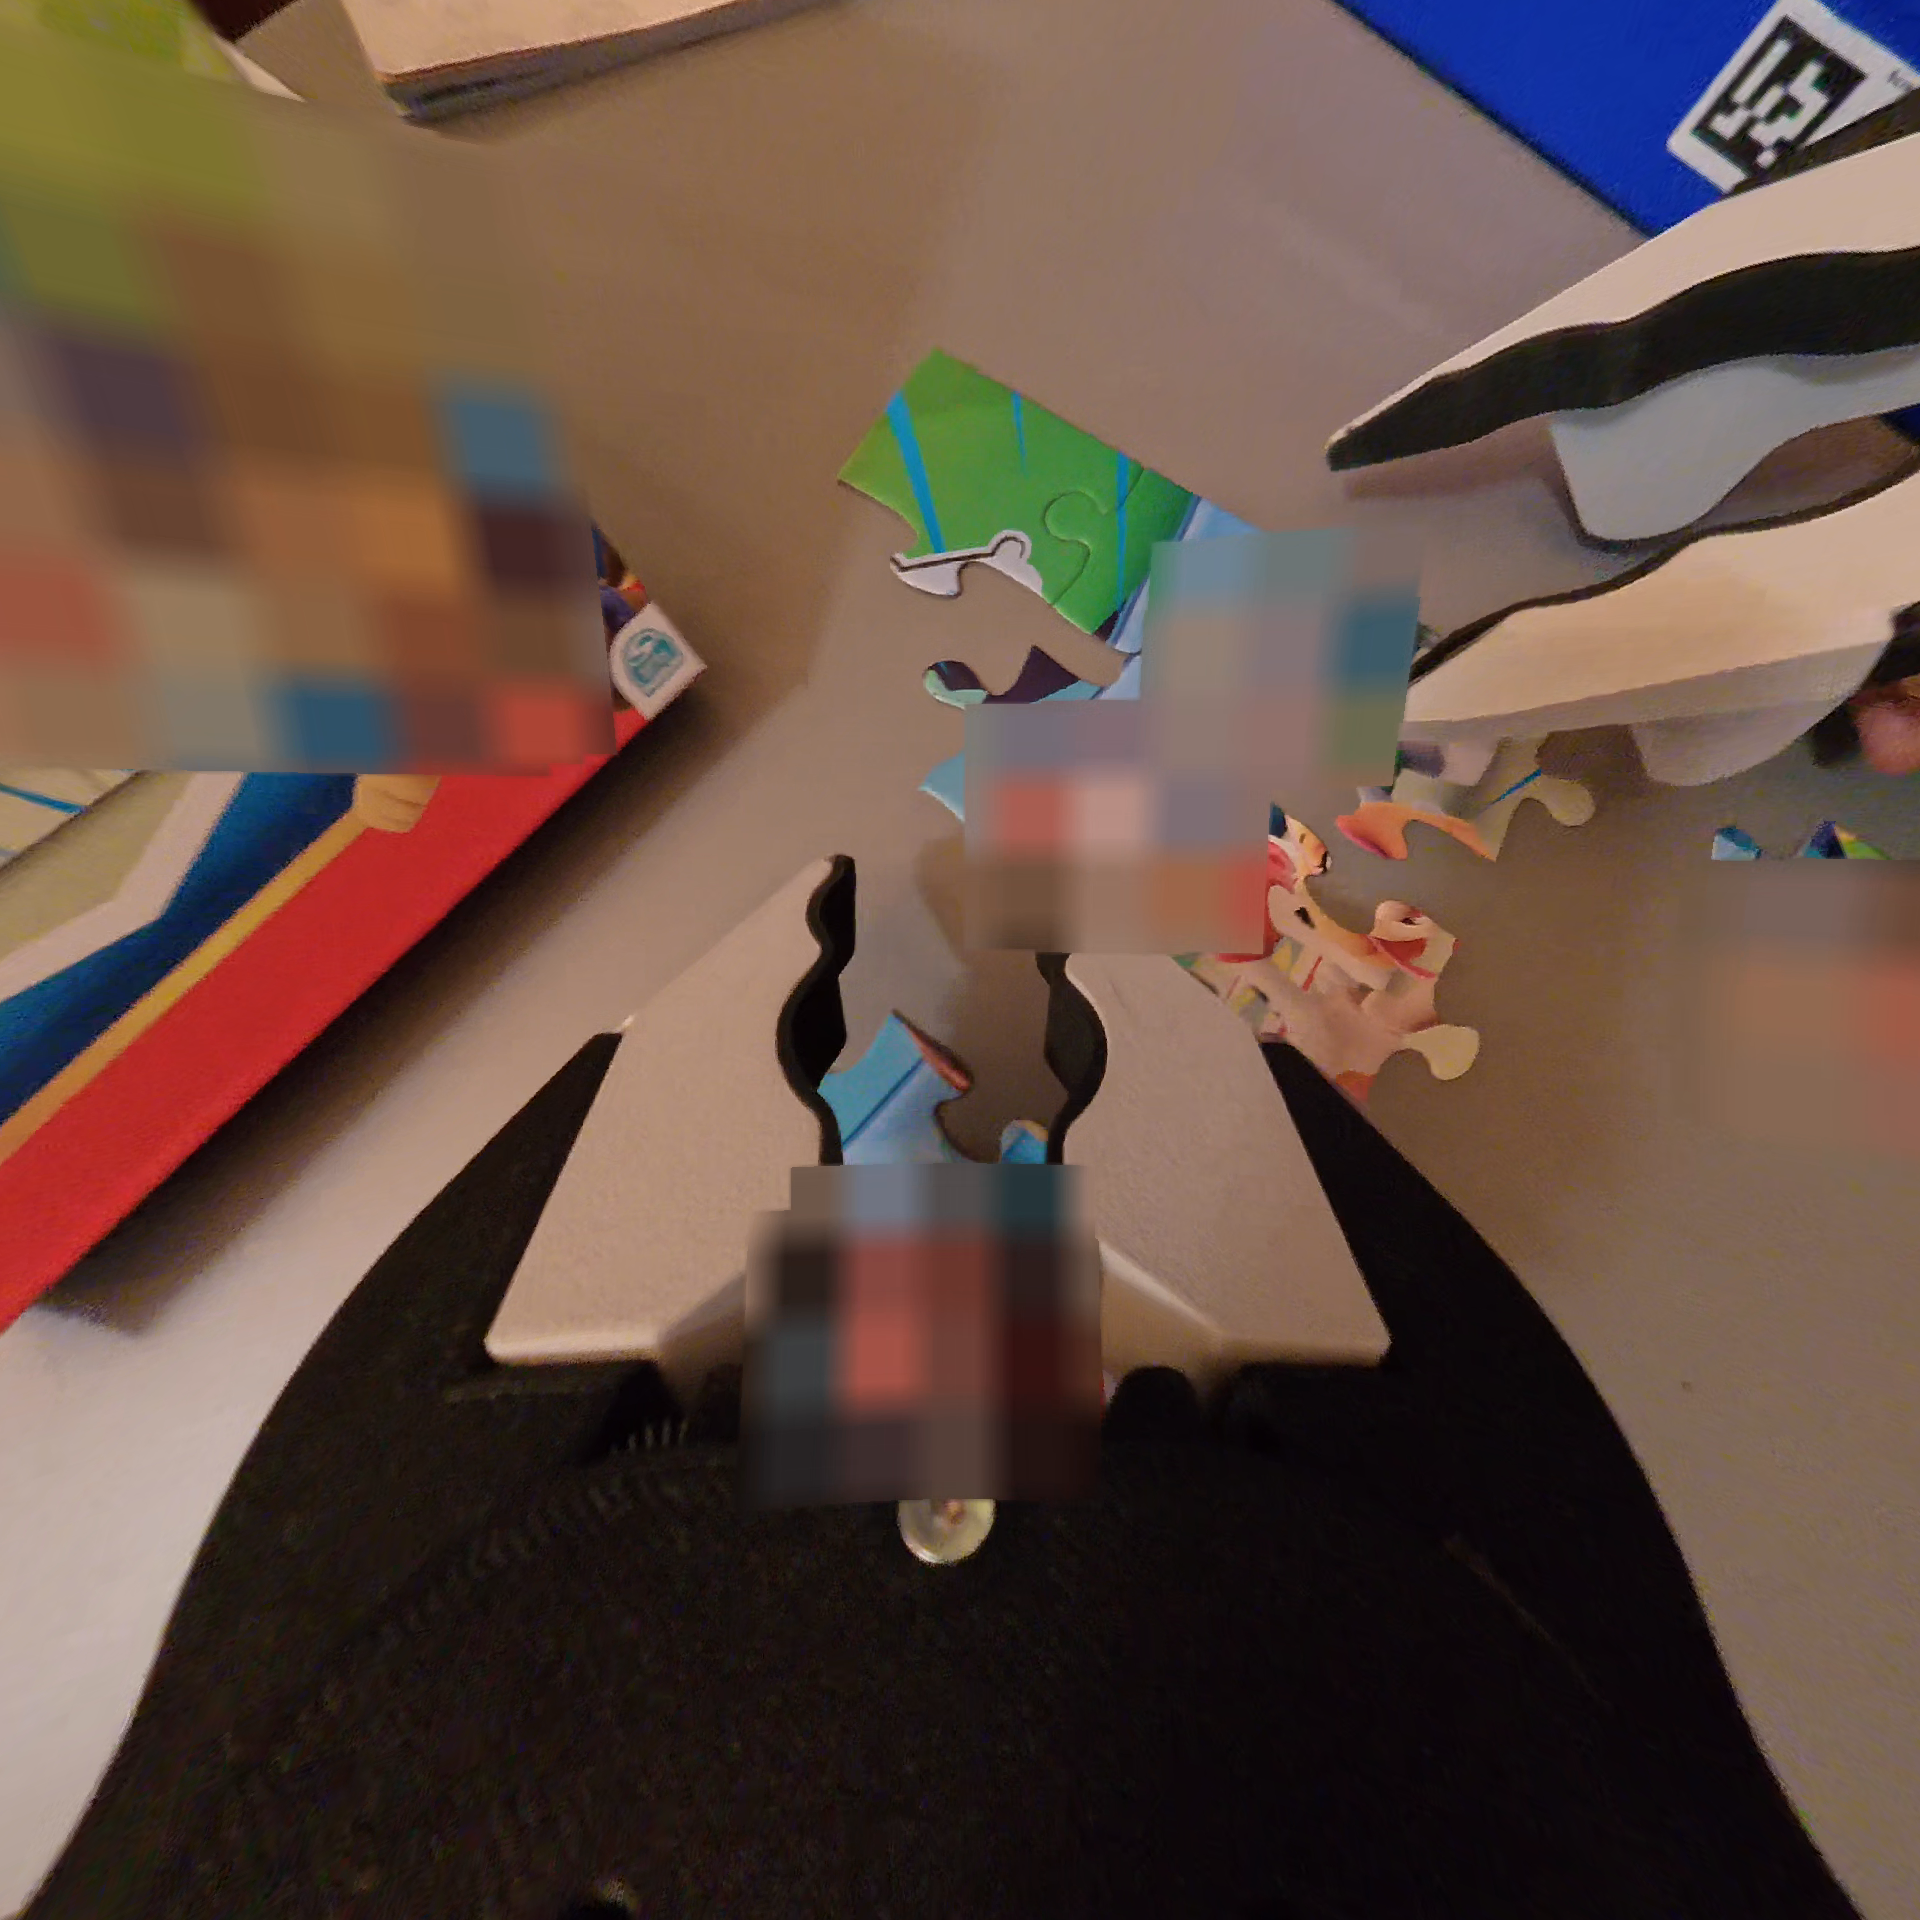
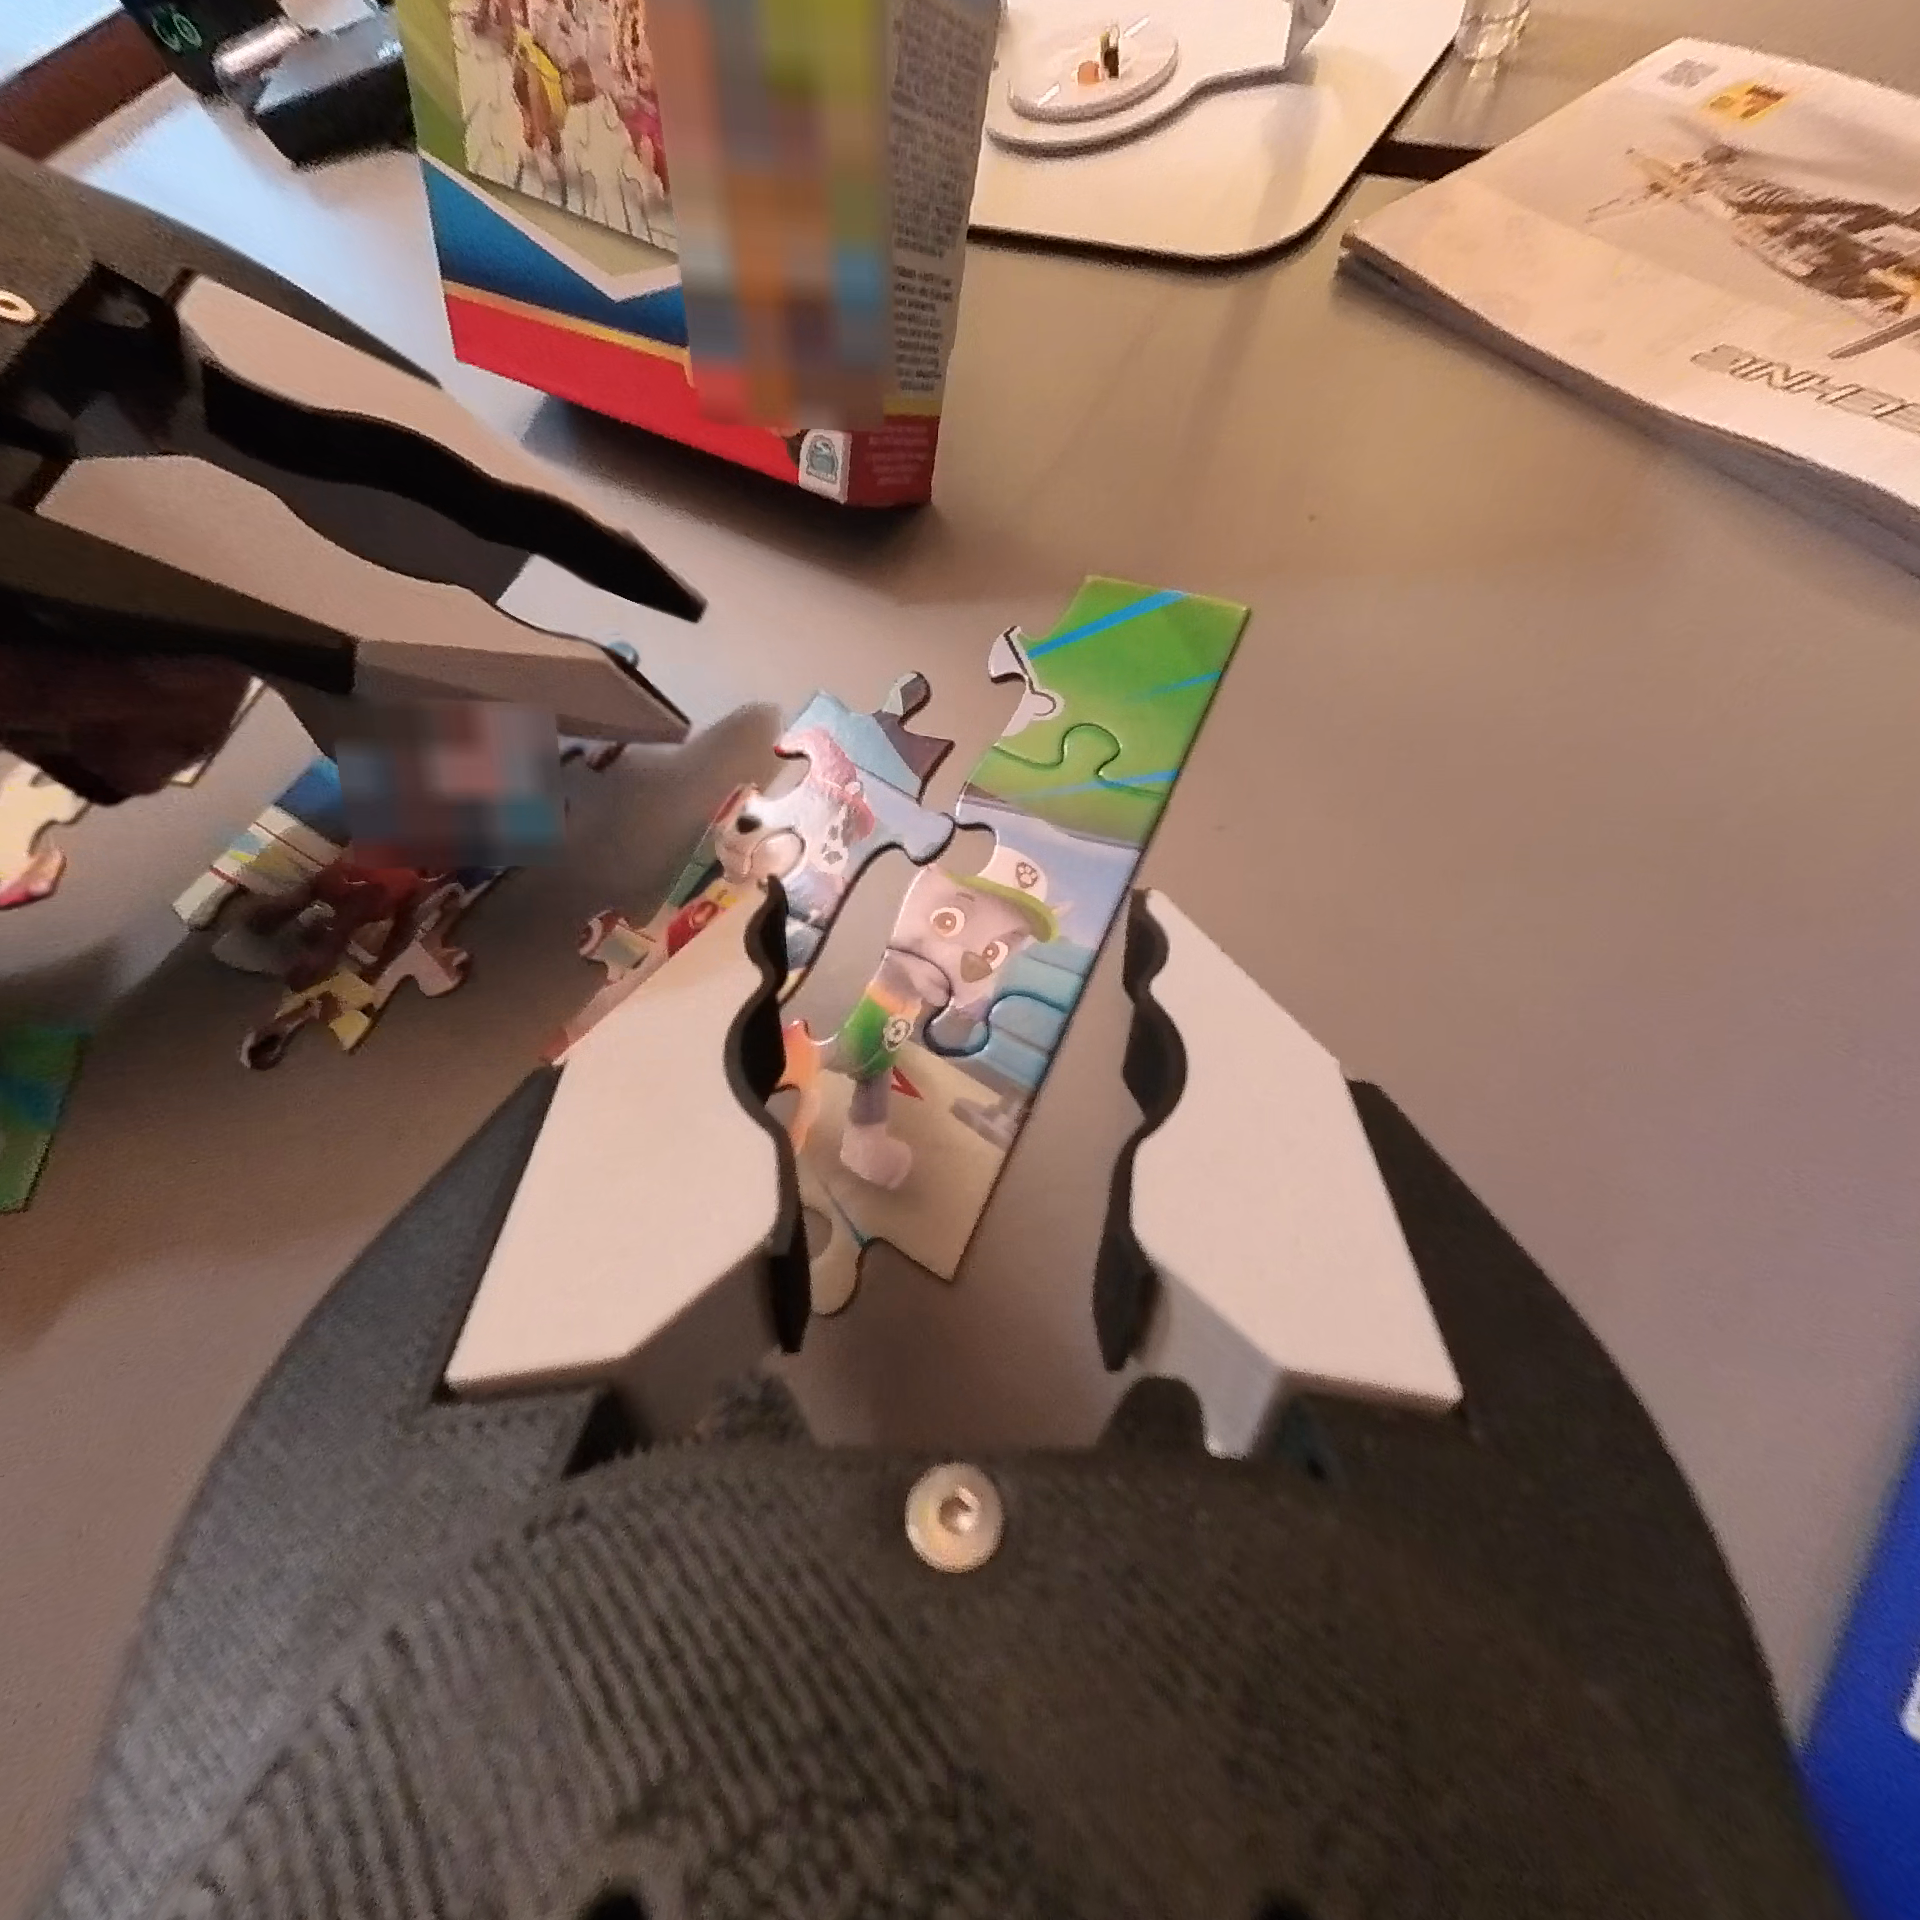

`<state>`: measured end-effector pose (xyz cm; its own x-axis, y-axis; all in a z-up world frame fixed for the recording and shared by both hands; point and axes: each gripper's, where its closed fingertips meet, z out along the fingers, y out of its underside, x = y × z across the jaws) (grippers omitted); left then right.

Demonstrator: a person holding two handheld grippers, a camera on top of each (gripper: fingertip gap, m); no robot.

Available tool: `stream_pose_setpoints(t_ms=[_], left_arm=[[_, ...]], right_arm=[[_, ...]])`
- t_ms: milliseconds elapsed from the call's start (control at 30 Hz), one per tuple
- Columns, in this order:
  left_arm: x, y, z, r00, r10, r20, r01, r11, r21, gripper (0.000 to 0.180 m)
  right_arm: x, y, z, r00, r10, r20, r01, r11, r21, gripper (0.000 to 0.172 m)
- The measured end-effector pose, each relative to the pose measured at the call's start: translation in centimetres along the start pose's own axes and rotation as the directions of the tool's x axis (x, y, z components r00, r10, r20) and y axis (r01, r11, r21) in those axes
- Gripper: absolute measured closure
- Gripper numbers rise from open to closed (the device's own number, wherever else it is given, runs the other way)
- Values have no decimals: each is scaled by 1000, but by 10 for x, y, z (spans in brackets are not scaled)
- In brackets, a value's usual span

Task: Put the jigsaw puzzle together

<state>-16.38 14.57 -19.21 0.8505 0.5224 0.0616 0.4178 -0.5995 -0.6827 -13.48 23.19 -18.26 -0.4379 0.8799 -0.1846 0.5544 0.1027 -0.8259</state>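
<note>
My left gripper [image 1: 940,912] is shut on a blue-edged puzzle piece [image 1: 894,1091] that sits deep between its pads, above the grey table [image 1: 727,260]. It also shows in the right wrist view [image 2: 681,665], turned on its side at the upper left. My right gripper [image 2: 951,899] is open over a joined strip of puzzle pieces [image 2: 1049,935] that lies flat on the table; its pads do not touch the strip. A second joined group of pieces [image 2: 831,790] lies just left of the strip. In the left wrist view the strip's green end [image 1: 997,488] lies ahead, with the right gripper [image 1: 1371,566] beside it.
A red and blue puzzle box [image 1: 260,935] lies to the left and stands behind the pieces in the right wrist view [image 2: 675,260]. Loose pieces [image 1: 1361,966] lie scattered [image 2: 343,935]. A booklet [image 2: 1662,260], a white board [image 2: 1195,135] and a blue object [image 1: 1558,83] border the area.
</note>
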Motion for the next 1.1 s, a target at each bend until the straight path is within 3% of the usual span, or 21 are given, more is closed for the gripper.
stream_pose_setpoints(t_ms=[300,433,633,800,1100], left_arm=[[-64,13,-76,978,-76,194,64,996,66,147],[-92,36,-125,947,-136,292,110,988,104,147],[-115,82,-183,885,-242,397,192,968,161,147],[-119,109,-205,863,-293,411,236,954,185,147],[-122,117,-231,853,-301,426,220,948,231,147]], right_arm=[[4,16,4,997,-54,-58,49,994,-94,106],[10,24,6,972,-186,-146,162,973,-164,110],[14,28,0,977,-116,-179,87,983,-162,127],[24,36,-16,965,-62,-253,22,987,-156,129],[22,52,-40,940,-4,-341,-51,987,-154,129]])
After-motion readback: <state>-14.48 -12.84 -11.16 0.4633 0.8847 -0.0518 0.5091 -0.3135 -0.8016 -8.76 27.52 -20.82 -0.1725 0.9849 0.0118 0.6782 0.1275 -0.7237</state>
